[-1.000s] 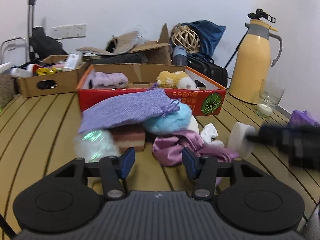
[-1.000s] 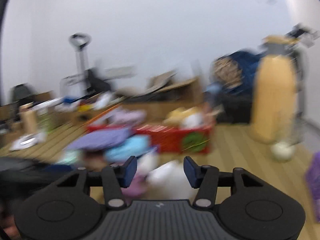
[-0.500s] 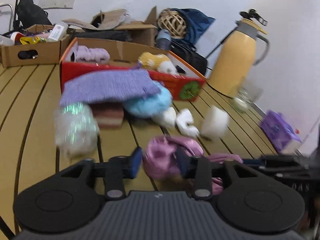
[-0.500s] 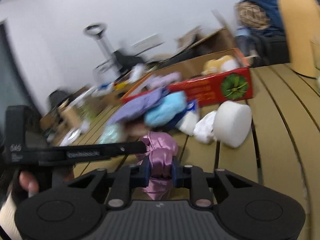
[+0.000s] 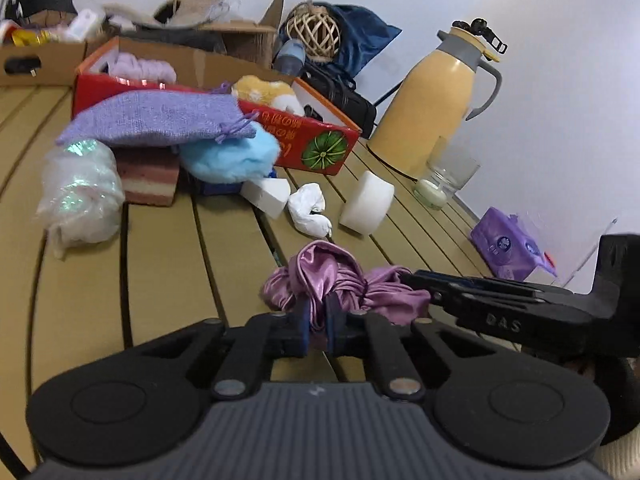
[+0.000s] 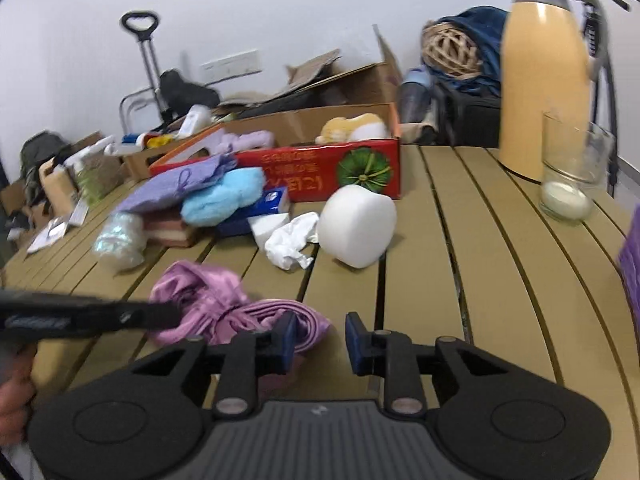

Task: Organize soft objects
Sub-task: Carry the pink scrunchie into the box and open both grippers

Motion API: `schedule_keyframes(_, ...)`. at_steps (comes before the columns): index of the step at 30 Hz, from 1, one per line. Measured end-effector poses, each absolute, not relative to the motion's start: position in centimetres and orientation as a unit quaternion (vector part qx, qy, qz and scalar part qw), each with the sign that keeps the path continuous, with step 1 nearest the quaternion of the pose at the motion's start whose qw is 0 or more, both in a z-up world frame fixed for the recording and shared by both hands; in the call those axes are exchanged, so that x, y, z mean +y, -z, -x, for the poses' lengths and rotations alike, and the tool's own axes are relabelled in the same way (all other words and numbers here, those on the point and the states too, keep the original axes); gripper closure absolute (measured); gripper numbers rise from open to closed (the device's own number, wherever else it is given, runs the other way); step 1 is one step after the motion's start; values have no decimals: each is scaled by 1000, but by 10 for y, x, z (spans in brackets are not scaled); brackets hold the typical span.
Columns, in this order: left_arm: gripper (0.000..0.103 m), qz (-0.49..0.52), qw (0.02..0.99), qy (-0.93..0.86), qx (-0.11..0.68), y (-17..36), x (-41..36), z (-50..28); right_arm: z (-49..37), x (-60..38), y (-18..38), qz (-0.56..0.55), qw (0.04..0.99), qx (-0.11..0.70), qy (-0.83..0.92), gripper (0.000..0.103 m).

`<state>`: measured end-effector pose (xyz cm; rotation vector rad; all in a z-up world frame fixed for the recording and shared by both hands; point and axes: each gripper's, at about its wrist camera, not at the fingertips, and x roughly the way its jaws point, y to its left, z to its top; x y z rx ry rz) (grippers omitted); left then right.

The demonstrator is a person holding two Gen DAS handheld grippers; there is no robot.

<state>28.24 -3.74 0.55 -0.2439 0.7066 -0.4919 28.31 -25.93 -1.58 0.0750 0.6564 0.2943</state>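
Your left tool [image 5: 316, 322] has just clamped down: a second ago its jaws stood wide over the heap, and now they are nearly together with a fold of the pink satin cloth [image 5: 340, 284] pinched between the pads. Your right tool [image 6: 320, 338] had the other end of that cloth squeezed half a second ago, and its jaws have since been opening a little; they now stand narrowly apart with nothing between them, the cloth [image 6: 224, 304] lying just to the left of its left finger, perhaps brushing it (hard to tell). So the cloth rests on the worktop [image 5: 160, 264] directly ahead of the left tool, held by that tool alone. To my mind the two-handed hold is not yet made, and you would need to close the right tool on the loose end again before spreading or folding. The red box [image 5: 316, 142] with soft things in it sits well ahead of both tools, behind the white foam block [image 6: 356, 226] and crumpled tissue [image 6: 290, 242].
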Motion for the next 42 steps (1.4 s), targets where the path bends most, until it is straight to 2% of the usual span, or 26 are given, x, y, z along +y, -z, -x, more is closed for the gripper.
schedule_keyframes(2,89,90,912,241,319,-9,-41,-276,-279,-256,19,-44,938,314,-141,79)
schedule_keyframes(6,65,76,914,240,318,-6,-44,-294,-278,-252,26,-28,941,308,-137,79)
schedule_keyframes(10,63,92,901,262,334,2,-46,-313,-279,-253,27,-29,940,309,-138,79)
schedule_keyframes(11,67,100,898,263,340,5,-45,-314,-278,-254,27,-33,940,310,-138,79)
schedule_keyframes(12,80,110,894,265,343,7,-44,-315,-278,-255,27,-38,939,311,-138,79)
schedule_keyframes(14,84,119,894,262,344,9,-41,-314,-278,-257,25,-58,937,315,-138,79)
schedule_keyframes(18,86,103,900,256,338,8,-47,-310,-270,-269,13,-114,933,306,-150,73)
schedule_keyframes(20,86,95,902,254,335,8,-49,-309,-264,-268,9,-120,934,298,-154,64)
schedule_keyframes(22,86,95,903,254,333,8,-50,-309,-266,-262,13,-114,931,307,-159,63)
schedule_keyframes(24,88,96,905,254,329,8,-49,-308,-271,-255,23,-108,928,321,-155,67)
schedule_keyframes(26,89,100,906,256,322,6,-47,-306,-274,-252,28,-114,929,315,-159,83)
schedule_keyframes(28,89,108,909,256,311,-1,-42,-303,-277,-247,23,-112,927,316,-168,90)
schedule_keyframes(33,89,123,924,262,250,-54,-10,-317,-291,-235,-15,-98,935,273,-204,91)
schedule_keyframes(37,89,116,937,235,231,-103,22,-378,-355,-218,-66,-79,936,222,-261,91)
schedule_keyframes(39,89,125,936,215,249,-109,34,-416,-405,-199,-83,-61,932,222,-281,91)
schedule_keyframes(42,88,151,928,176,292,-97,49,-469,-479,-172,-83,-68,917,270,-285,91)
